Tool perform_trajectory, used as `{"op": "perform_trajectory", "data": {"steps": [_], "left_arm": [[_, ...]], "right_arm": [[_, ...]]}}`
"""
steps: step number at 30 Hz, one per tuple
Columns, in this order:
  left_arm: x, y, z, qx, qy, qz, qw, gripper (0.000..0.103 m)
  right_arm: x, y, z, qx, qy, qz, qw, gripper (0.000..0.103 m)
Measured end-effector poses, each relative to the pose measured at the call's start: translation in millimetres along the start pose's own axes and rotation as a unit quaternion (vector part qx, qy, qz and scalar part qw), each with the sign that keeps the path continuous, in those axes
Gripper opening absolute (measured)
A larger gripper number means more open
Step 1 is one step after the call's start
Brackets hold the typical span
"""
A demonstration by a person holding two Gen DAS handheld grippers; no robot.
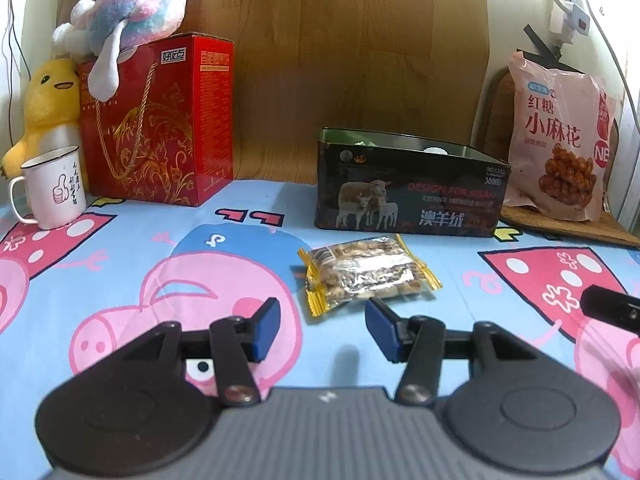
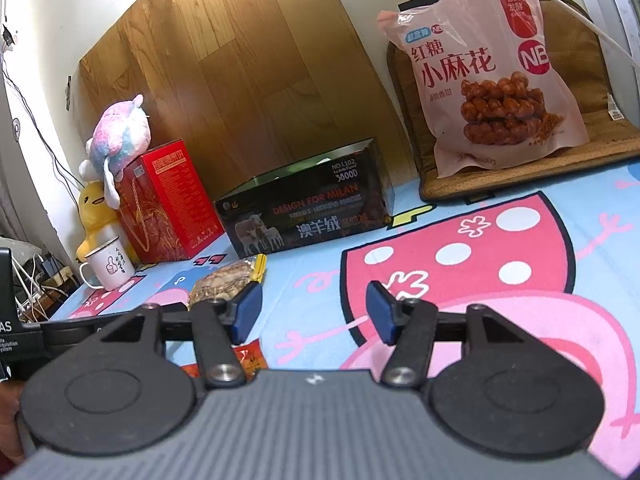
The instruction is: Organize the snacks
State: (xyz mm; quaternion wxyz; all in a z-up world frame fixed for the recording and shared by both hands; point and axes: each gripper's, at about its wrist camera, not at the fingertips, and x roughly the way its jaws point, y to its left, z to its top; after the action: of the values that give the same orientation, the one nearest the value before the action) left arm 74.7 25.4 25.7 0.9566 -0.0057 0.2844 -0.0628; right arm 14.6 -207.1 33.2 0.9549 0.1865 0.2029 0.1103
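A gold-edged clear snack packet (image 1: 366,276) lies on the cartoon-print cloth, just in front of an open black tin box (image 1: 408,188). My left gripper (image 1: 322,330) is open and empty, low over the cloth just short of the packet. My right gripper (image 2: 312,312) is open and empty over the cloth to the right. In the right wrist view the packet (image 2: 228,280) sits left of the fingers, the tin (image 2: 308,212) behind it, and a red snack packet (image 2: 246,356) peeks out under the left finger. A big pink twist-snack bag (image 2: 492,80) leans at the back right.
A red gift box (image 1: 160,120) with a plush toy (image 1: 132,20) on top stands back left, beside a yellow duck plush (image 1: 44,108) and a white mug (image 1: 54,188). The pink bag (image 1: 556,136) rests on a brown mat (image 1: 560,220). A wooden panel (image 1: 340,60) backs the scene.
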Motion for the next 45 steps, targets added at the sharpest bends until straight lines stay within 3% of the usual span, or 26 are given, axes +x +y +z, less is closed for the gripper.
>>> {"op": "perform_trajectory", "data": {"steps": [45], "left_arm": [[-1.5,-7.5,-0.7,0.034,-0.016,0.043,0.9984,0.059]], "right_arm": [[-2.7,1.5,-0.2,0.007,-0.003,0.001,1.000,0.063]]}}
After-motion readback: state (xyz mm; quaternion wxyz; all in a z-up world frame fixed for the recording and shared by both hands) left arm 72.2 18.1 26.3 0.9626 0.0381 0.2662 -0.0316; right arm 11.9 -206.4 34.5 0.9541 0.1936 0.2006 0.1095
